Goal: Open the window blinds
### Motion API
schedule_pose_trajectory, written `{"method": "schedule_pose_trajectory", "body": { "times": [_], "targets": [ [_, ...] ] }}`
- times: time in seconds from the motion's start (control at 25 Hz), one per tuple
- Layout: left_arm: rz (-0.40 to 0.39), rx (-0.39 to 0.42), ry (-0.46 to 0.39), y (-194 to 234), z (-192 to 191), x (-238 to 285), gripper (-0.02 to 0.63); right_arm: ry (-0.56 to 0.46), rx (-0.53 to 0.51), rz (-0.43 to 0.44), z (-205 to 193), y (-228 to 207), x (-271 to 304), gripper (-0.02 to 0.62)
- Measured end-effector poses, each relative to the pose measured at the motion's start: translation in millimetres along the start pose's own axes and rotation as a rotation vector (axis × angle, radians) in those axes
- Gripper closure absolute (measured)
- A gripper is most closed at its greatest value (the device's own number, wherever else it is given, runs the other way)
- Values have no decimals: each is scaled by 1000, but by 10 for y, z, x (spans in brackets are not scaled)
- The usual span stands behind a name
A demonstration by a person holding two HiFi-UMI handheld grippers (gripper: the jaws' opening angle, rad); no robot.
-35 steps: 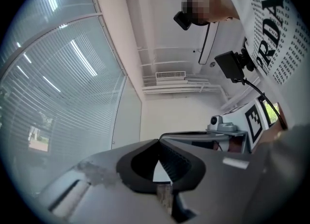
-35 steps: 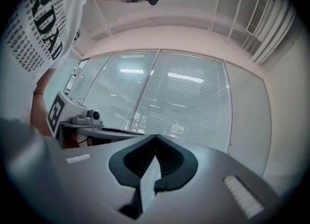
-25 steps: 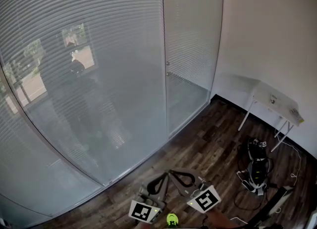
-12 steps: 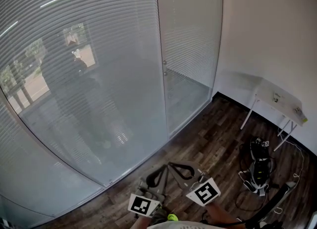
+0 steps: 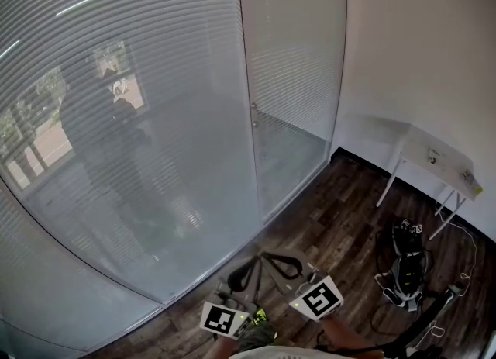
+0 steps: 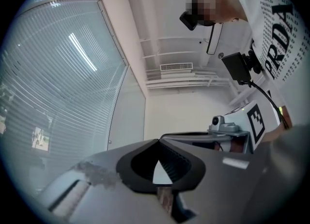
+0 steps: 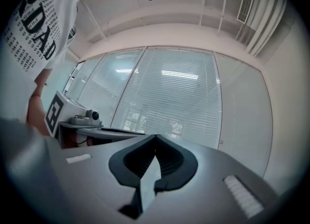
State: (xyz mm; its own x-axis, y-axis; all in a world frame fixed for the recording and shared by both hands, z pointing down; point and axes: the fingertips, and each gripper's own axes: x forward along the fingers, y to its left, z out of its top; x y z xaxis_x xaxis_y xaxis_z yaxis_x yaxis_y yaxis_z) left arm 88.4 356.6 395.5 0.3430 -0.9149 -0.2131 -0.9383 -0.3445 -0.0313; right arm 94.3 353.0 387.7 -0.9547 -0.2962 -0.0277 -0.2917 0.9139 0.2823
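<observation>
White slatted blinds (image 5: pixel 139 117) hang closed behind the tall glass panes; they also fill the left gripper view (image 6: pixel 58 82) and the right gripper view (image 7: pixel 169 102). Two small knobs (image 5: pixel 253 107) sit on the post between the wide pane and the narrower one. My left gripper (image 5: pixel 246 270) and right gripper (image 5: pixel 277 260) are side by side low in the head view, pointing toward the glass and well short of it. In their own views the left gripper (image 6: pixel 157 141) and the right gripper (image 7: pixel 155 135) have their tips together with nothing between them.
A dark wooden floor (image 5: pixel 325 218) runs to the glass. At the right wall stands a white folding table (image 5: pixel 434 160), with a backpack and cables (image 5: pixel 403 268) on the floor in front of it. A person's reflection (image 5: pixel 124 140) shows in the wide pane.
The post between the panes has slid left in the head view. Both grippers sit a little higher in the picture, still side by side and shut.
</observation>
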Motion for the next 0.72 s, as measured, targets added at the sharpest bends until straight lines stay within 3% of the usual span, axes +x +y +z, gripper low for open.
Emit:
{"method": "schedule_pose_trajectory", "body": {
  "times": [0.32,0.72],
  "targets": [
    [-5,-91,-40,490,-112,601,615,36,-12,-13,-246,-575,473,588],
    [10,-96,-59,1387,-124,1277,615,45,-21,-3,-320,-1294,1333,588]
  ]
}}
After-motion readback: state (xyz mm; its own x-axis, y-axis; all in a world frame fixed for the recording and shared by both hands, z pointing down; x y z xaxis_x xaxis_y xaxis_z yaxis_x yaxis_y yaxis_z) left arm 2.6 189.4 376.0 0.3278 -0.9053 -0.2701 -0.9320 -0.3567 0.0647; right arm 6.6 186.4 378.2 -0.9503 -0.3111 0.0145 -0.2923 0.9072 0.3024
